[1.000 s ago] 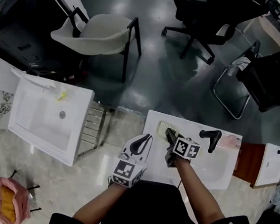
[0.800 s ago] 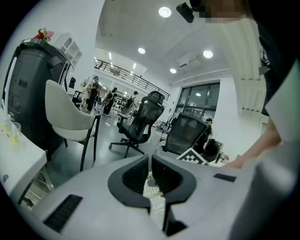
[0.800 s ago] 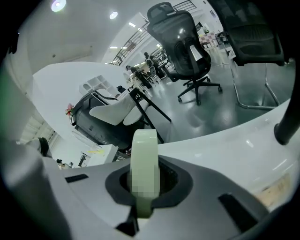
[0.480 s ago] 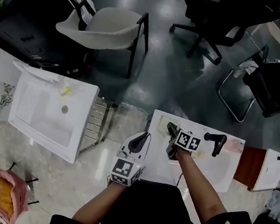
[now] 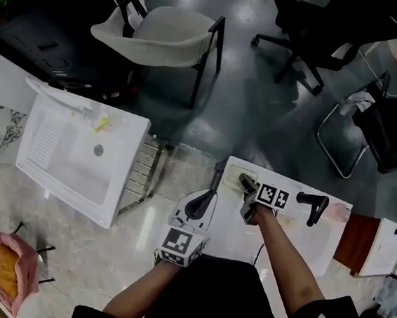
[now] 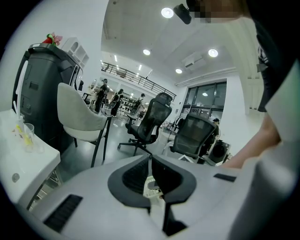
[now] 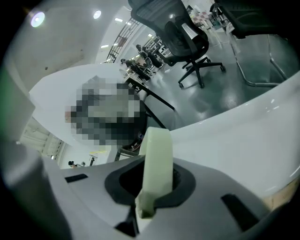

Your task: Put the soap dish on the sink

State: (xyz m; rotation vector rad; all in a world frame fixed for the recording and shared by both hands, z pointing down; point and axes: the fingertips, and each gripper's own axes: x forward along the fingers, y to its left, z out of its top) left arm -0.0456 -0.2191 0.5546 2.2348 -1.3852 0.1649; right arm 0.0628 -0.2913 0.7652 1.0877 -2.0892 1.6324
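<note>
Pinching the soap dish [image 7: 157, 154] edge-on, the right tool [image 5: 244, 184] hides its face; left tool [image 6: 150, 161] pressed together.

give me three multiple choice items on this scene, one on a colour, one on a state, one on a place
1. The faucet is: A black B red C gold
2. The left gripper's jaws are: A around the faucet B wide apart C together, empty
3. Where is the dish? A hung on the faucet B in the right gripper's jaws C in the left gripper's jaws
A: dark against the white sink. C: tips meet, nothing between. B: its jaws, just eased slightly wider, pinch the dish.
</note>
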